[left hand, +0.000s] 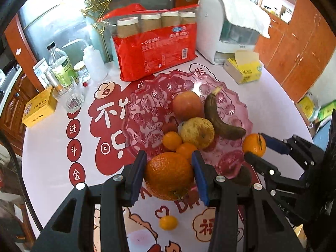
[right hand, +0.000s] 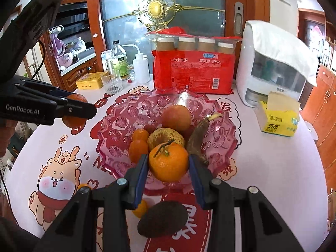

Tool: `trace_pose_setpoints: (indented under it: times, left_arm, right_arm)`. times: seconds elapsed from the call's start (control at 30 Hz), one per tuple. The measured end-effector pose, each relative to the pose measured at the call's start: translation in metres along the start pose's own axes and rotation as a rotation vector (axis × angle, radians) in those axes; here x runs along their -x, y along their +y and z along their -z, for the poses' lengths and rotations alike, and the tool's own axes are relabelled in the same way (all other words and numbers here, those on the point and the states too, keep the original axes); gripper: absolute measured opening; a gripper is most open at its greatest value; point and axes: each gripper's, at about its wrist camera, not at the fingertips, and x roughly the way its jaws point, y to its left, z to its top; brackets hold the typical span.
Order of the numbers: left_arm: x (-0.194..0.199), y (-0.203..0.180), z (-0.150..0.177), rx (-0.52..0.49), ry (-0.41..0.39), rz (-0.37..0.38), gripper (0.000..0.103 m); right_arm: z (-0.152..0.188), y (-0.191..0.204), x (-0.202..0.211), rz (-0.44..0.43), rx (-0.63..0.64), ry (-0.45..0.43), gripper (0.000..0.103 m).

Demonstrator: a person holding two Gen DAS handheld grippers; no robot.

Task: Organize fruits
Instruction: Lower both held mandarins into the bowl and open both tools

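My left gripper (left hand: 169, 157) is shut on a large orange (left hand: 168, 178) held above the near rim of the pink glass bowl (left hand: 147, 105). To its right, my right gripper (left hand: 254, 146) is shut on a stemmed mandarin (right hand: 168, 161), also over the bowl's (right hand: 109, 113) near edge. The bowl holds an apple (left hand: 187, 105), a blackened banana (left hand: 218, 119), a yellowish round fruit (left hand: 197, 132) and two small mandarins (left hand: 172, 140). On the table in front of it lie a dark avocado (right hand: 163, 218) and a kumquat (left hand: 168, 222).
Behind the bowl stand a red pack of paper cups (left hand: 155, 48), a white appliance (left hand: 226, 25) and a yellow tissue box (left hand: 243, 67). At the back left are a glass tumbler (left hand: 69, 96), bottles (left hand: 61, 63) and a yellow tin (left hand: 40, 107).
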Motion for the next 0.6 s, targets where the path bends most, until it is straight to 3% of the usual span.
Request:
trace_pose_setpoints:
  times: [0.27,0.47,0.5,0.57,0.6]
  left_arm:
    - [-0.033,0.011,0.002,0.089,0.008,0.05,0.043]
    - [-0.047,0.008,0.005,0.089,0.035,0.066,0.043]
    - [-0.047,0.008,0.005,0.093,0.033,0.069,0.045]
    - [-0.044,0.008,0.004,0.095,0.025,0.068,0.061]
    - [-0.042,0.008,0.004,0.094,0.019,0.065,0.062]
  right_arm:
    - [0.002,-0.001,-0.029,-0.053,-0.034,0.072,0.039]
    - [0.005,0.0,-0.041,-0.042,-0.045,0.083,0.04]
    - [0.005,0.0,-0.043,-0.024,-0.041,0.088,0.041]
    - [0.005,-0.001,-0.043,-0.025,-0.048,0.084,0.041]
    - [0.005,-0.002,-0.043,-0.031,-0.055,0.08,0.041]
